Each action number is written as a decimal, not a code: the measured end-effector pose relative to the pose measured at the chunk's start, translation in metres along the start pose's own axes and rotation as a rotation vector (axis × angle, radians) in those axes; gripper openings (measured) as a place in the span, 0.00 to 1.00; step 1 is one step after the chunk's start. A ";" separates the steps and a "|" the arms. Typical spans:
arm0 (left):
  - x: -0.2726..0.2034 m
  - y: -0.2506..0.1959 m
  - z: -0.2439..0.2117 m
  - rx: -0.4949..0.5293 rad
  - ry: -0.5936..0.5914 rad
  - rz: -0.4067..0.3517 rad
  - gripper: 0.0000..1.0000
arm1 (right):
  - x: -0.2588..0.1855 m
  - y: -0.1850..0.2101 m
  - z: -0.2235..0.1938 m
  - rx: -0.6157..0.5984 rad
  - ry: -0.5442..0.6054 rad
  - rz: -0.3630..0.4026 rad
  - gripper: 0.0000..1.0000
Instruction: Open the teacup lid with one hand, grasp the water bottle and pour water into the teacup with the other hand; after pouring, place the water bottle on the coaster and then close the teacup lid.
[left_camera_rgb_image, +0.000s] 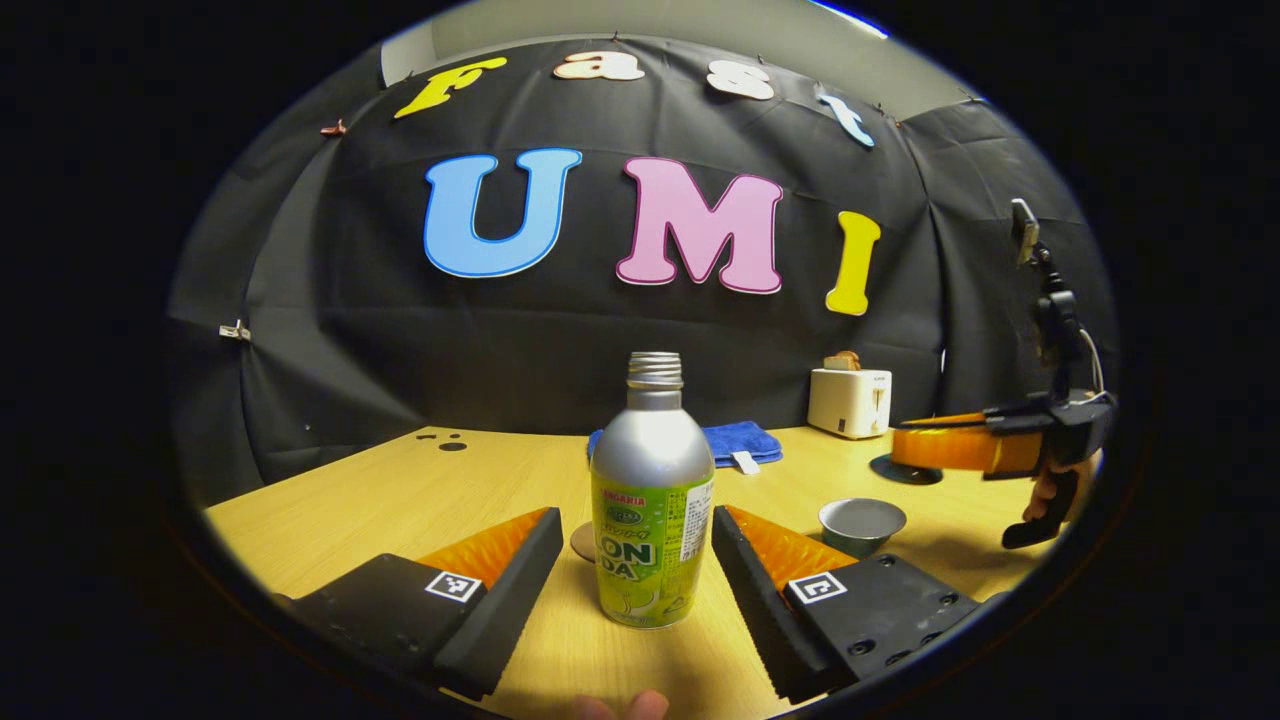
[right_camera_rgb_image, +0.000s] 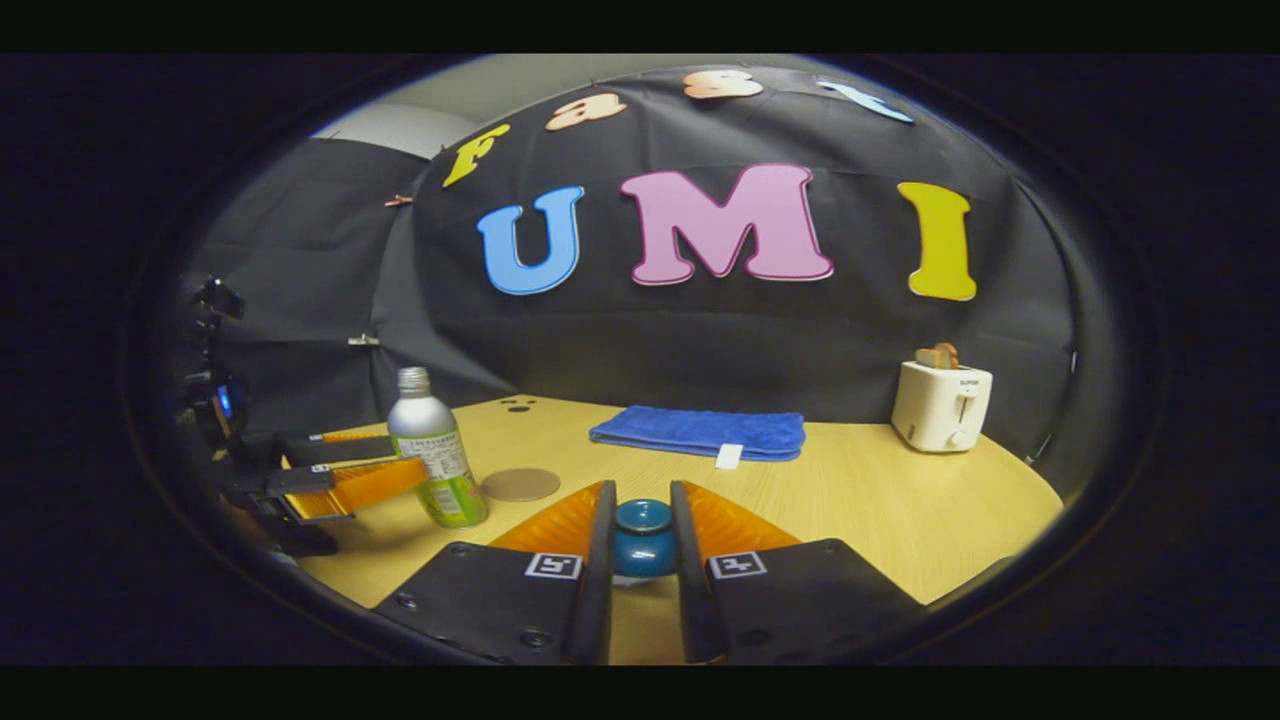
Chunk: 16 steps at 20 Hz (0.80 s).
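A silver bottle with a green label (left_camera_rgb_image: 650, 500) stands uncapped on the wooden table (left_camera_rgb_image: 400, 500), between the wide-apart fingers of my left gripper (left_camera_rgb_image: 635, 515), which is open. Just behind the bottle lies a round coaster (left_camera_rgb_image: 580, 541). To the right sits the grey teacup (left_camera_rgb_image: 862, 522), uncovered. Above and beyond it the right gripper (left_camera_rgb_image: 905, 447) holds the dark lid (left_camera_rgb_image: 905, 470) off the cup. In the right gripper view my right gripper (right_camera_rgb_image: 642, 495) is shut on the lid's blue knob (right_camera_rgb_image: 643, 540). Farther left are the bottle (right_camera_rgb_image: 440, 465), the coaster (right_camera_rgb_image: 520, 484) and the left gripper (right_camera_rgb_image: 405, 455) flanking the bottle.
A folded blue towel (right_camera_rgb_image: 700, 432) lies at the back of the table. A white toaster (right_camera_rgb_image: 940, 405) with bread in it stands at the back right. A hand (left_camera_rgb_image: 1050, 490) holds the right gripper's handle.
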<state>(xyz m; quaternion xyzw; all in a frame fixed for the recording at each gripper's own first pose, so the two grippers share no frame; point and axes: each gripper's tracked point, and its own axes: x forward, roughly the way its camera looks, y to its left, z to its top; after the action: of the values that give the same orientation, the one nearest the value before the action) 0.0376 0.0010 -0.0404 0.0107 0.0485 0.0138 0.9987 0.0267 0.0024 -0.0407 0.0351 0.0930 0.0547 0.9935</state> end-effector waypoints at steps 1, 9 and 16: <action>0.003 -0.001 -0.001 0.002 0.008 0.002 0.96 | -0.006 -0.006 0.002 -0.001 -0.006 -0.010 0.31; 0.024 -0.012 -0.002 0.044 0.013 -0.008 0.96 | -0.038 -0.053 0.000 0.023 -0.016 -0.105 0.36; 0.021 -0.002 0.013 0.271 -0.010 0.054 0.82 | -0.042 -0.072 -0.010 0.040 -0.012 -0.146 0.36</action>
<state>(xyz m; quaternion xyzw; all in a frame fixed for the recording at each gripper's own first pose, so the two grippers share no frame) 0.0602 -0.0010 -0.0298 0.1469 0.0444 0.0339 0.9876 -0.0088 -0.0735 -0.0482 0.0482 0.0902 -0.0201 0.9945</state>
